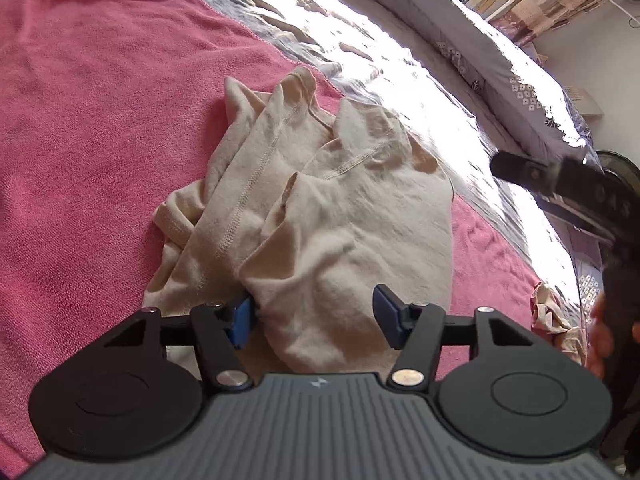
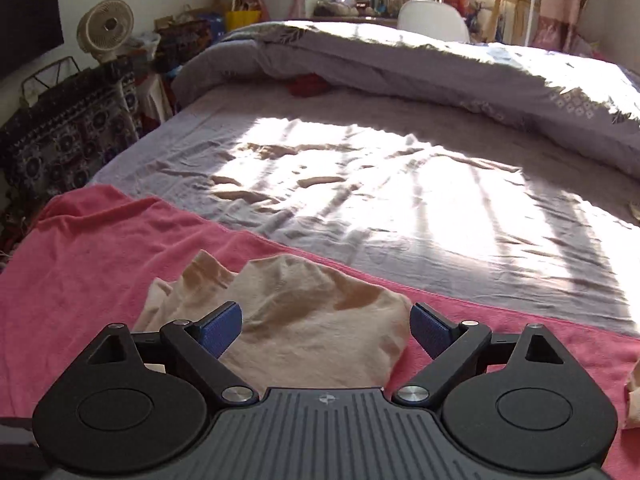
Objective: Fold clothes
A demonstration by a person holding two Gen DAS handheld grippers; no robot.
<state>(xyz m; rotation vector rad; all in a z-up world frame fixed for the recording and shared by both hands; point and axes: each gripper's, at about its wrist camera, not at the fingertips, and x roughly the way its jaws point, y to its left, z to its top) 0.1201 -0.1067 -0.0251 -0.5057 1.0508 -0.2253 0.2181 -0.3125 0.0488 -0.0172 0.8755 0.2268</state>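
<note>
— Beige knit, that's the garment (image 1: 320,216): rumpled in a heap on the pink towel (image 1: 100,128), close to the towel's far edge where the grey bedsheet (image 2: 360,184) begins.

— Who has hold of it?

— Nobody, I'd say. The left gripper (image 1: 316,316) straddles the near hem, jaws partly apart, cloth lying between the blue pads (image 1: 240,320) without being pinched. The right gripper (image 2: 326,330) hovers over the same heap with its jaws spread wide, nothing in them.

— Why the towel under it?

— Probably as a flat, clean folding surface on the bed.

— Any baskets or bins in play?

— None that I can see. Another pale cloth (image 1: 548,312) sits at the towel's right edge, perhaps waiting its turn.

— So folding hasn't started?

— Judging by the bunched sleeves, no; it needs spreading first.
</note>
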